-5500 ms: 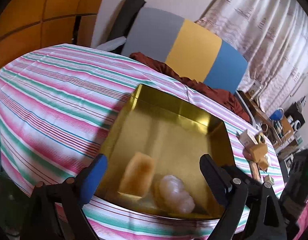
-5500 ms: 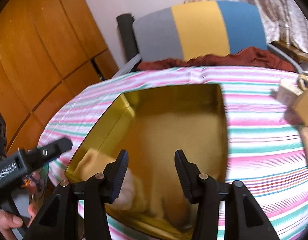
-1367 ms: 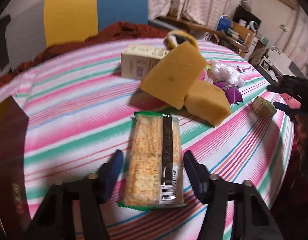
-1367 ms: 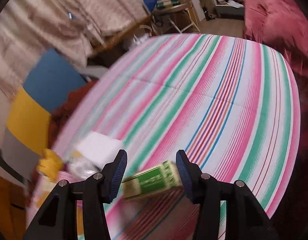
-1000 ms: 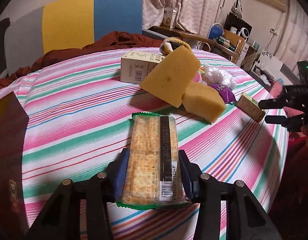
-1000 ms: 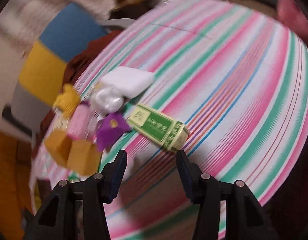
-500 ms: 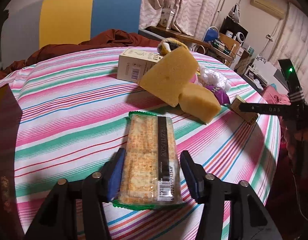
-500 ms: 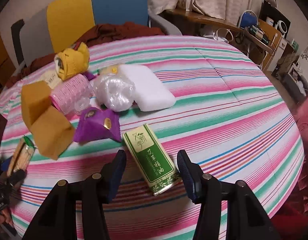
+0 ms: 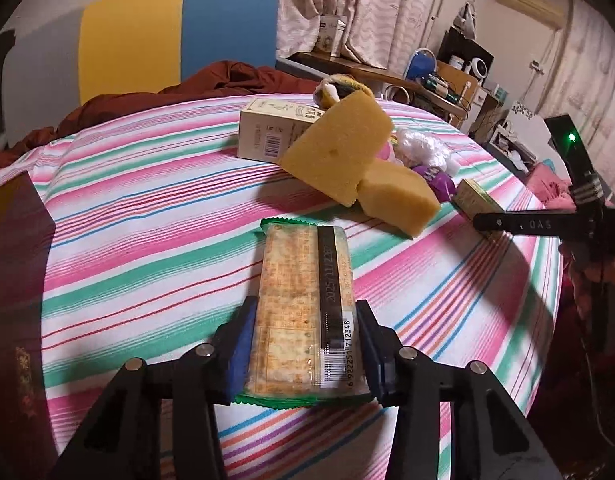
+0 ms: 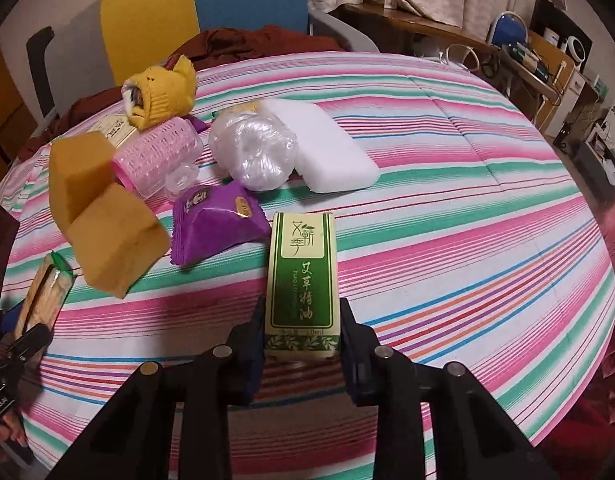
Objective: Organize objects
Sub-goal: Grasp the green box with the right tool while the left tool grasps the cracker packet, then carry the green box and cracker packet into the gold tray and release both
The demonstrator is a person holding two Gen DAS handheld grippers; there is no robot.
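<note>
My left gripper point(image 9: 305, 346) is shut on a cracker packet point(image 9: 305, 300) that lies lengthwise on the striped tablecloth point(image 9: 147, 240). The packet also shows at the left edge of the right wrist view point(image 10: 43, 292). My right gripper point(image 10: 303, 346) is shut on the near end of a green and cream box point(image 10: 303, 276) lying on the cloth. The right gripper shows in the left wrist view point(image 9: 527, 224) at the right, over the same box point(image 9: 473, 198).
A pile lies beyond: two yellow sponges point(image 10: 103, 216), a purple sachet point(image 10: 215, 220), a pink roller point(image 10: 159, 156), a clear plastic ball point(image 10: 253, 150), a white block point(image 10: 323, 148), a yellow knit item point(image 10: 161, 90), a cream carton point(image 9: 275, 134). The tin's dark edge point(image 9: 11, 240) is at left.
Both grippers have closed in: the left jaws now press the cracker packet's sides, and the right jaws have moved forward around the green box's near end and grip it.
</note>
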